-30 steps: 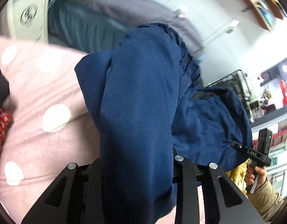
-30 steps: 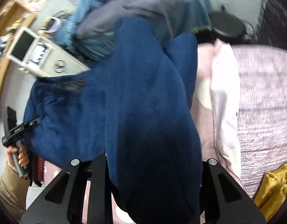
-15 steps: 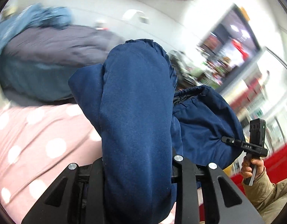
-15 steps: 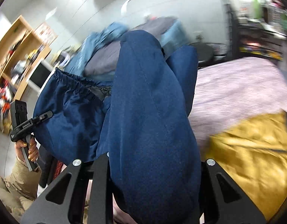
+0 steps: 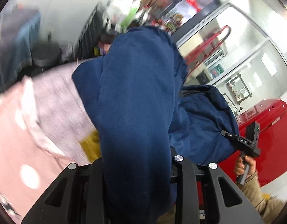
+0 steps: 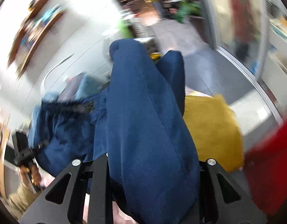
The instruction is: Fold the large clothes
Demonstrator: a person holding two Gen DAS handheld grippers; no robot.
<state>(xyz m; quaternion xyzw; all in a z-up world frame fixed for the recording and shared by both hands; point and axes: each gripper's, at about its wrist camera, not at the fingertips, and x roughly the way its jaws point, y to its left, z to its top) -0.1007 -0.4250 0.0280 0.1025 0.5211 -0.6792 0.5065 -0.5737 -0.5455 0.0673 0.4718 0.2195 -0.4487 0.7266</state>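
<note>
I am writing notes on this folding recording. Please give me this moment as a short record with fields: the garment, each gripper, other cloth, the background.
garment: dark blue trousers with a gathered waistband, bunched and lifted
left gripper: shut on a thick fold of the trousers
right gripper: shut on another thick fold of the same trousers
other cloth: yellow cloth beside the trousers; pink spotted cover
background: red cabinet; strongly blurred in both views
</note>
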